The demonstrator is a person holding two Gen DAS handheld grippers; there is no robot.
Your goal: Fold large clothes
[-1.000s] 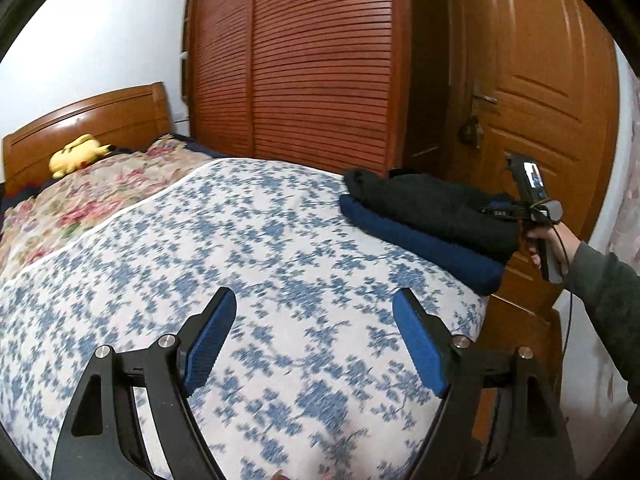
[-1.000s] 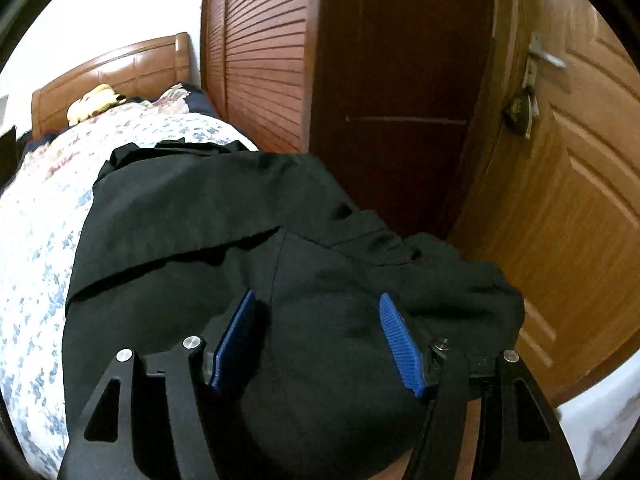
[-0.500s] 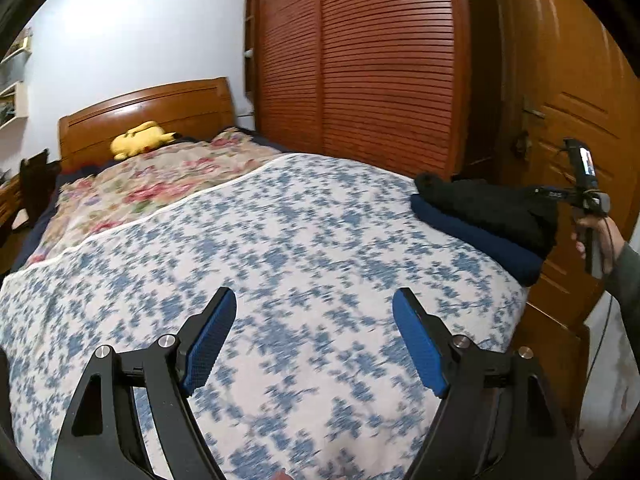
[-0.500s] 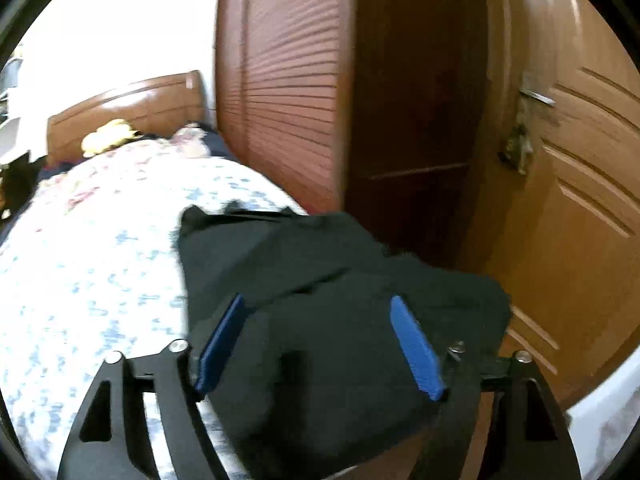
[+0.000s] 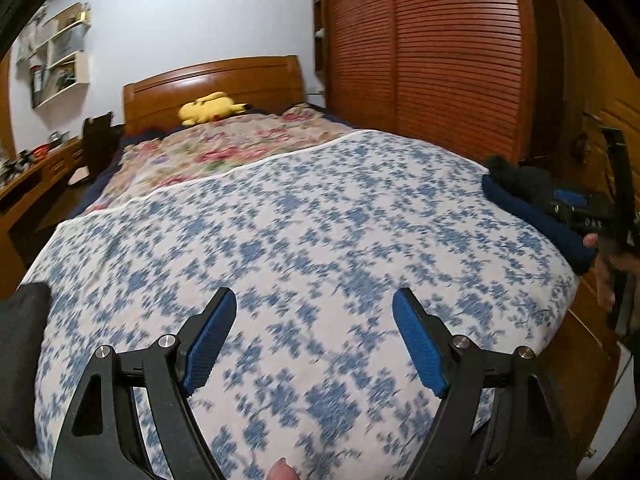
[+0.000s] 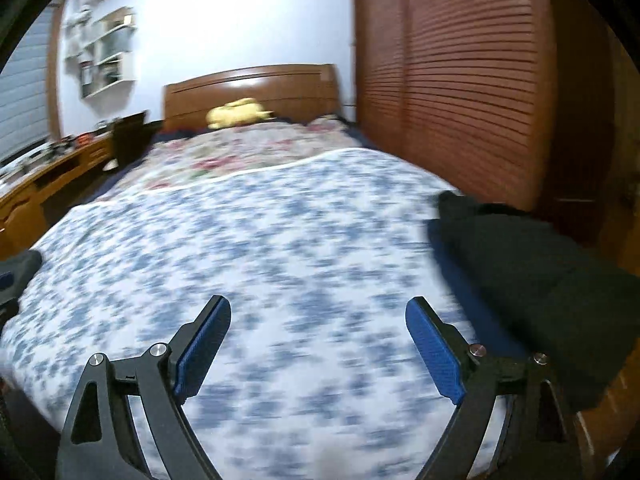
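- Clothes [image 5: 532, 196] sit folded in a dark stack at the bed's [image 5: 304, 216] right edge in the left wrist view; left tongs [image 5: 312, 340] spread, nothing between them, over bare blue-flowered cover.
- Right wrist view: right tongs [image 6: 318, 348] have just been opening, now wide and empty, stack [image 6: 532, 268] off right. Judging this garment done; next, fetch another to spread flat.

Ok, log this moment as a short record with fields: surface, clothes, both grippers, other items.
surface: bed with blue floral quilt
folded clothes: black garment stacked on a navy one, at the bed's right edge
unfolded pile: dark fabric at the bed's left edge
left gripper: open, nothing between the pads
right gripper: jaws just been opening, nothing between them
other: yellow plush toy by the headboard
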